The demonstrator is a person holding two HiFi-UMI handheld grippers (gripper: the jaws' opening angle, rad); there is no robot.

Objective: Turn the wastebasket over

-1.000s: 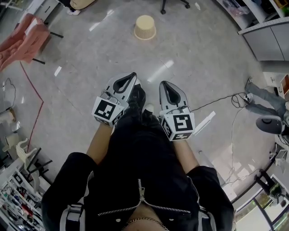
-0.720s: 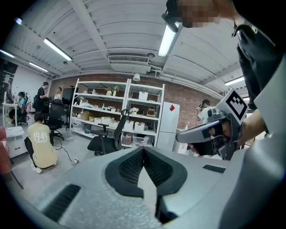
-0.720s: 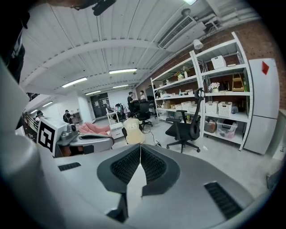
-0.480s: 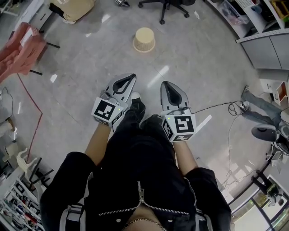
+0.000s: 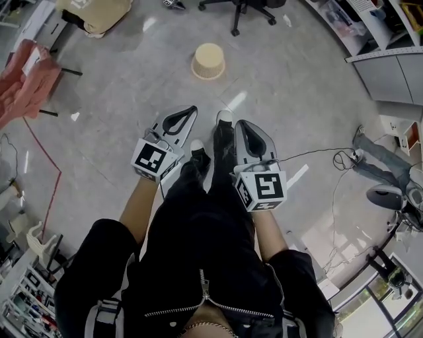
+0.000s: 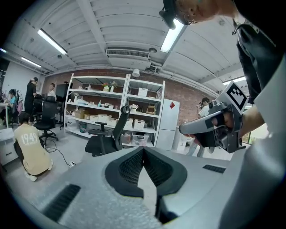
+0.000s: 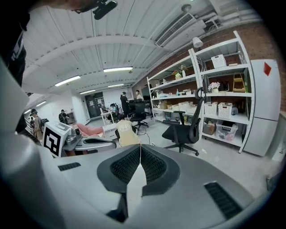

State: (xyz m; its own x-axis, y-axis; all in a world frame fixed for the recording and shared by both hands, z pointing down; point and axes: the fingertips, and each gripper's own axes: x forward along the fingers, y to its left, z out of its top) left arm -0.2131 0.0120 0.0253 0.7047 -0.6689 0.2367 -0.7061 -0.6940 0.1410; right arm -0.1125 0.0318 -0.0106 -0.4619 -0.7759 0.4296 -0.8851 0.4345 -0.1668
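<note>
The wastebasket [image 5: 208, 61] is seen in the upper centre of the head view, set on the grey floor [image 5: 119, 132] with its wider end down, well apart from both grippers. The left gripper [image 5: 192, 110] and the right gripper [image 5: 242, 123] are held side by side in mid-frame, over the person's legs [image 5: 211, 191], and are aimed toward the wastebasket. In each gripper view the fingers [image 6: 128, 166] are shown pressed together, with nothing between them. A black chair [image 5: 244, 10] is placed beyond the wastebasket, at the top edge.
</note>
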